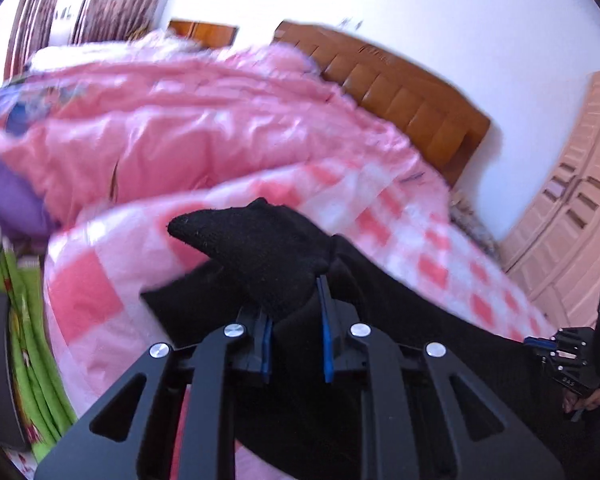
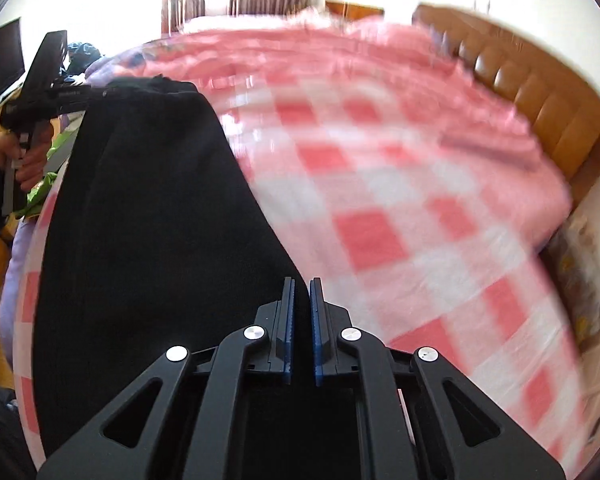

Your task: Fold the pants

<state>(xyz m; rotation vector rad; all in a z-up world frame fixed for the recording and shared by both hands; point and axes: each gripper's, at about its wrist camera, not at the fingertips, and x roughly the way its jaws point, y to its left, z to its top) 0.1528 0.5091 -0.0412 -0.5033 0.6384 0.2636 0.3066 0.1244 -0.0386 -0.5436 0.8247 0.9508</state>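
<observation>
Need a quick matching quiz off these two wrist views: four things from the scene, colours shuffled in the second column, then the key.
Things:
1. knit pants held between the two grippers
2. checked bedsheet
3. padded headboard
4. puffy quilt bunched at the far side of the bed

Colours:
A. plain pink
B. black
C. brown
D. pink and white squares

Pairs: 1-B, 2-D, 3-C, 4-A
</observation>
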